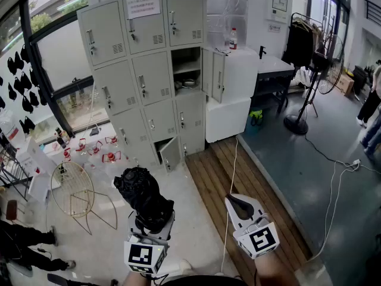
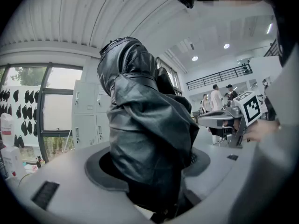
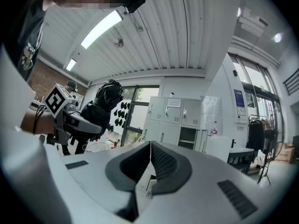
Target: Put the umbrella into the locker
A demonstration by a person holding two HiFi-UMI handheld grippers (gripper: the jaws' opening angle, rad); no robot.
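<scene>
Grey lockers stand ahead. The left gripper clamps the umbrella; the right gripper is closed and empty.

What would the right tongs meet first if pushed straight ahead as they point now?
The right tongs, shut and empty, have a free way nearby; farther on they'd probably reach the grey locker bank, near its lower doors. Depth is unclear.
</scene>
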